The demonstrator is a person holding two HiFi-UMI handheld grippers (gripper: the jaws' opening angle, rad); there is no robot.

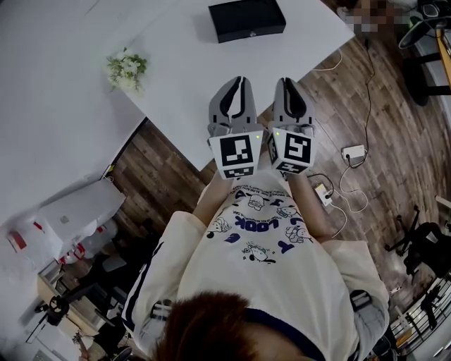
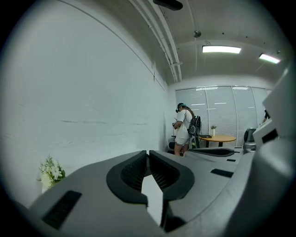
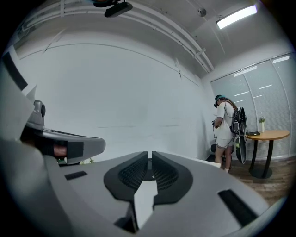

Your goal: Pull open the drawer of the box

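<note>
The black box lies at the far edge of the white table, its drawer front with a small knob facing me; the drawer looks closed. My left gripper and right gripper are held side by side close to my chest, over the table's near edge and well short of the box. Both are shut with nothing between the jaws. The left gripper view shows its shut gripper against a white wall, and the right gripper view shows its shut gripper the same way. The box is in neither gripper view.
A small bunch of white flowers stands on the table to the left. A power strip and cables lie on the wood floor at right. Another person stands far off beside a round table.
</note>
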